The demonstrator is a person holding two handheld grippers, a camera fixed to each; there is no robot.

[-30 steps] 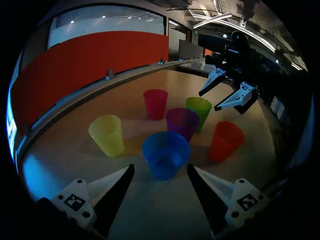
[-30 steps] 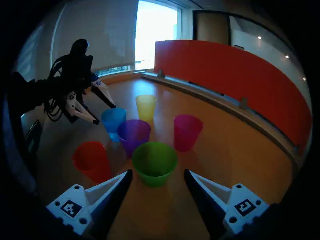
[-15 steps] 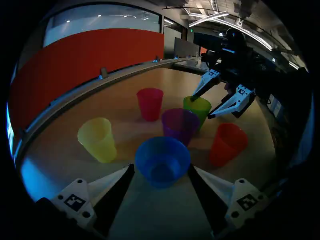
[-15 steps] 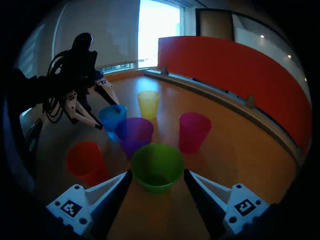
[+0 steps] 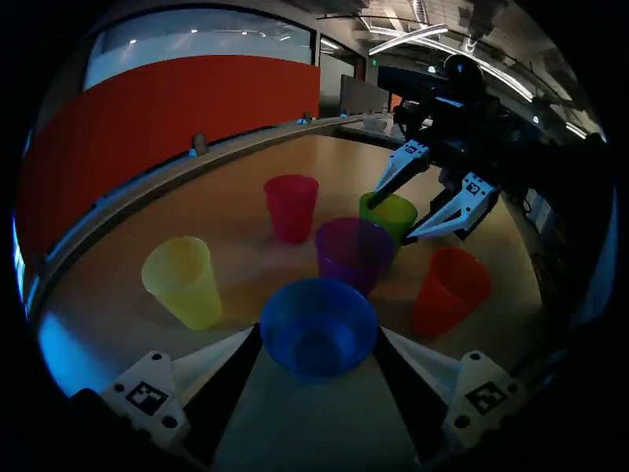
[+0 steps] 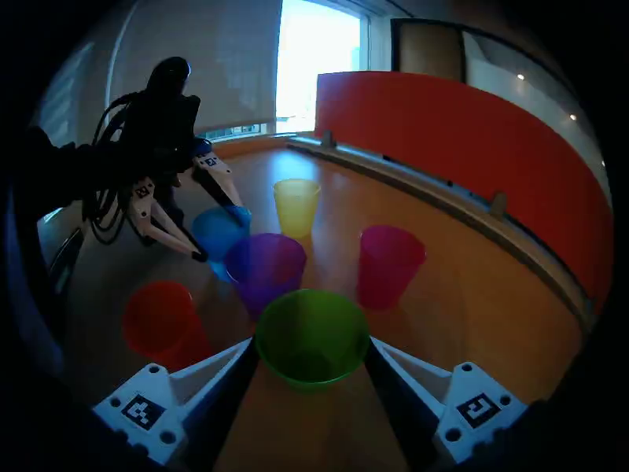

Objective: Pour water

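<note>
Both claws are pushed in closer than a second ago. Now the left claw (image 5: 316, 329) is kept wide open with the blue cup (image 5: 318, 346) slotted inside, and the right claw (image 6: 310, 341) likewise around the green cup (image 6: 312, 358) on the counter (image 5: 228, 197), presumably so both can be gripped for pouring.

I see a wooden table (image 5: 228, 204). A red partition (image 5: 157, 118) runs along its far edge, with a grey rail (image 5: 157, 185) at its base. There's a bright window (image 6: 318, 63) at one end and ceiling light strips (image 5: 405, 35) overhead.
</note>
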